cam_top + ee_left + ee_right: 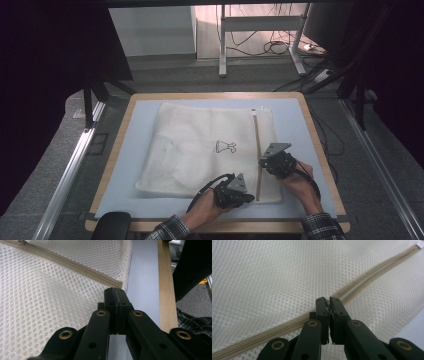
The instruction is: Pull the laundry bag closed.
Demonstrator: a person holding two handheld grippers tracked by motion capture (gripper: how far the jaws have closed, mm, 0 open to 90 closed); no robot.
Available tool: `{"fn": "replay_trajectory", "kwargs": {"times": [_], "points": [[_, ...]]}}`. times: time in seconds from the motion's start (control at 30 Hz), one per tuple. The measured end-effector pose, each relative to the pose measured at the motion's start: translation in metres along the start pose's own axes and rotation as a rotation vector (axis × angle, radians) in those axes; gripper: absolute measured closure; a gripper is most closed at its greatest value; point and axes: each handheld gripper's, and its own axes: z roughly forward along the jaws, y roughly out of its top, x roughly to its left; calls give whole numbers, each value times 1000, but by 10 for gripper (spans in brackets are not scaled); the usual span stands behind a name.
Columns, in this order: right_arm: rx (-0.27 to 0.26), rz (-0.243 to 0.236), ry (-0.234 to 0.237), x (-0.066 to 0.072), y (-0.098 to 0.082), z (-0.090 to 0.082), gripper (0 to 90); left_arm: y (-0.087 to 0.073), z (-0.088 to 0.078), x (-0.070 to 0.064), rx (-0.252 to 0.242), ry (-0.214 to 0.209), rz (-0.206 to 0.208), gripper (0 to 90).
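Mesh laundry bag (200,150) flat on tabletop (130,150); left claw (115,293) pinches bag's near edge at zipper (75,266) end; right claw (329,302) clamped at zipper, likely on slider; pull straight along zipper, bag taut

- The worktop (307,122) has a pale blue-grey top and a light wooden edge.
- Grey carpet floor (200,77) lies around and behind it.
- Aluminium rails (70,172) run along the floor on both sides.
- A white panel (152,30) stands at the back left.
- A white metal frame (260,25) stands at the back, with black cables (272,47) tangled on the floor beneath it.
- Dark curtains (45,75) close off both sides; the back is brightly lit.
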Motion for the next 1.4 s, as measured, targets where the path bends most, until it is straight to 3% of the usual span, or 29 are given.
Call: {"fn": "replay_trajectory", "kwargs": {"times": [0.77,1.4], "points": [[1,-36,-35,-16,13,14,857,0,0,-1,-4,3,-3,898],[6,-27,-55,-29,20,24,857,0,1,-1,-8,0,-6,898]]}}
